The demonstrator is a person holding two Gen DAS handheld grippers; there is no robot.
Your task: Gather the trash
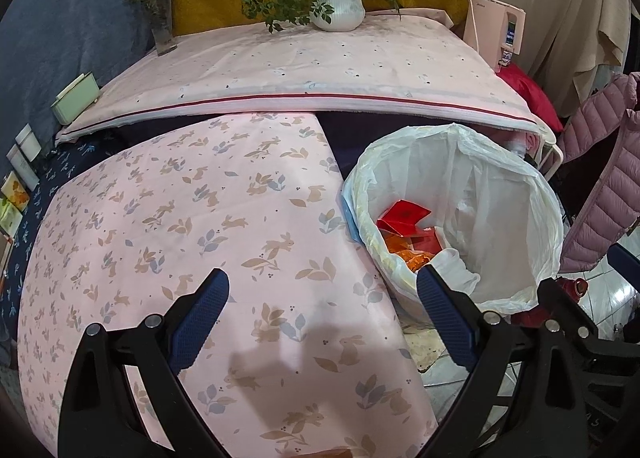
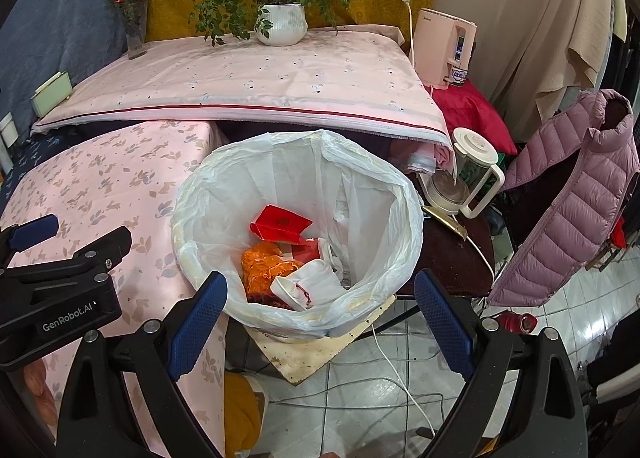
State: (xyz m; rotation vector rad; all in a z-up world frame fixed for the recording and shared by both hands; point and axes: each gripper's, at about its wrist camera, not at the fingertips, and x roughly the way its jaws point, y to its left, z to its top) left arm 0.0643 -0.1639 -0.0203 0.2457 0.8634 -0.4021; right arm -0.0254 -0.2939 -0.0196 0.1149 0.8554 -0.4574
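Note:
A trash bin lined with a white plastic bag (image 2: 404, 194) stands on the floor beside a low table under a pink rabbit-print cloth (image 1: 180, 218). Inside lie a red paper box (image 2: 282, 225), an orange crumpled bag (image 2: 266, 264) and a white cup with a red stain (image 2: 302, 288). The bin also shows in the left wrist view (image 1: 512, 178). My right gripper (image 2: 320, 318) is open and empty, just above the bin's near rim. My left gripper (image 1: 322, 314) is open and empty over the cloth's right edge; its body shows in the right wrist view (image 2: 60, 278).
A higher table with a pink cloth (image 2: 248, 86) carries a potted plant (image 2: 282, 24), a flower vase (image 2: 134, 34) and a green box (image 2: 52, 92). A glass kettle (image 2: 468, 178), a pink jacket (image 2: 572, 194), a water dispenser (image 2: 444, 46) and floor cables (image 2: 400, 378) are at right.

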